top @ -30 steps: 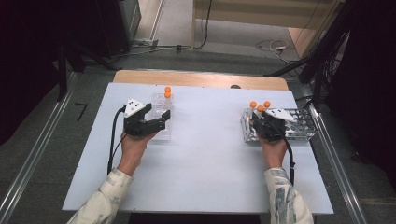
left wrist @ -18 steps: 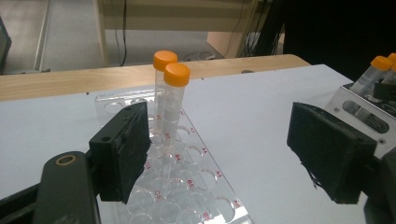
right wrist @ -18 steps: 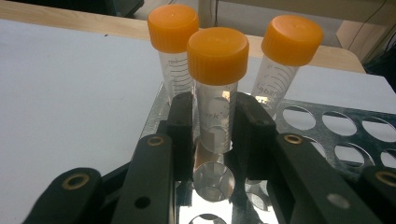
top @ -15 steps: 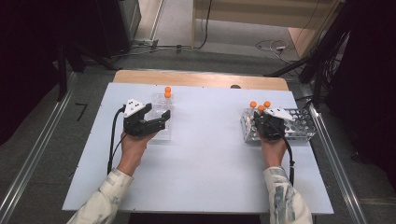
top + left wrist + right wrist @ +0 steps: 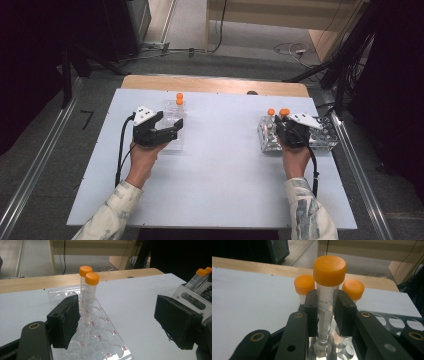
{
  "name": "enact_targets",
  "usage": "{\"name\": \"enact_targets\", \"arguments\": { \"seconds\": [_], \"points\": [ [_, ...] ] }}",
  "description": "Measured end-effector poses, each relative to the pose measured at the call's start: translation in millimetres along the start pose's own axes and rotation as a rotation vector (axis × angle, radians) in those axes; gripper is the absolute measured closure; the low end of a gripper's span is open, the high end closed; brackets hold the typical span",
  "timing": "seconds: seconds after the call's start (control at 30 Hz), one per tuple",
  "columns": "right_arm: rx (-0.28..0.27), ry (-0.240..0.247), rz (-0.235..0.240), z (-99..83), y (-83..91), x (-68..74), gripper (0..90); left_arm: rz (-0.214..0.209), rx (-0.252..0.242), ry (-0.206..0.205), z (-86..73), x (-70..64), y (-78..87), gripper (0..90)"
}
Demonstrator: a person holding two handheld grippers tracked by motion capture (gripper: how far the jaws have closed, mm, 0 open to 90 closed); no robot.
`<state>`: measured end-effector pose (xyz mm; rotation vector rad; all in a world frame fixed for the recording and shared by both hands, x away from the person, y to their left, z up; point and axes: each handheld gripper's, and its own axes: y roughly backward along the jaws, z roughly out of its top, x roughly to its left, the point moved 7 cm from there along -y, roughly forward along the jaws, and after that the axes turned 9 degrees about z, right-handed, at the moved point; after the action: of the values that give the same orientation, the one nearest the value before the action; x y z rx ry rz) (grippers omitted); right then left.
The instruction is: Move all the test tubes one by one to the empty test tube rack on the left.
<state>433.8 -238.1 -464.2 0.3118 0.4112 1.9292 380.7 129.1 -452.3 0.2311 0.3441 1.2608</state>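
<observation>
Right gripper view looks straight down the right gripper (image 5: 327, 312), whose two black jaws press on either side of a clear plastic tube with an orange screw cap (image 5: 327, 297). The tube stands upright between the pads, its cap well above them and its lower end over the holes of a clear plastic tube rack (image 5: 387, 322) on the table's right side. Two more orange-capped tubes (image 5: 304, 286) stand just behind, one on each side of the held one. In the high view the same gripper (image 5: 292, 131) sits over the left part of that rack (image 5: 325, 137).

The left gripper (image 5: 125, 325) is wide open with nothing between its pads; its left pad (image 5: 65, 321) hovers over a flat clear rack with red-lettered holes (image 5: 100, 332). Two orange-capped tubes (image 5: 90, 297) stand upright in that rack's far rows, beyond the left pad and apart from it. Both racks rest on the white table (image 5: 220, 175).
</observation>
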Motion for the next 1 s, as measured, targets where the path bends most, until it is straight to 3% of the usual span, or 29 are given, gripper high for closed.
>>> {"name": "enact_targets", "arguments": {
  "seconds": [0.3, 0.57, 0.73, 1.0],
  "points": [
    [-0.081, 0.005, 0.031, 23.5, 25.3, 9.6, 71.3, -0.01, 0.001, -0.007, -0.1, -1.7, 0.7, 20.5],
    [-0.102, 0.02, 0.1, 24.6, 40.5, 31.7, 71.3, -0.05, -0.003, -0.011, -0.3, -8.9, 1.3, 17.9],
    [-0.095, 0.033, 0.157, 18.8, 39.4, 51.7, 71.3, -0.081, 0.011, -0.005, -2.3, -13.1, 0.3, 15.8],
    [-0.048, 0.072, 0.227, 5.6, 23.9, 86.9, 71.3, -0.127, 0.03, -0.019, -6.2, -25.3, -0.1, 13.6]
  ]
}}
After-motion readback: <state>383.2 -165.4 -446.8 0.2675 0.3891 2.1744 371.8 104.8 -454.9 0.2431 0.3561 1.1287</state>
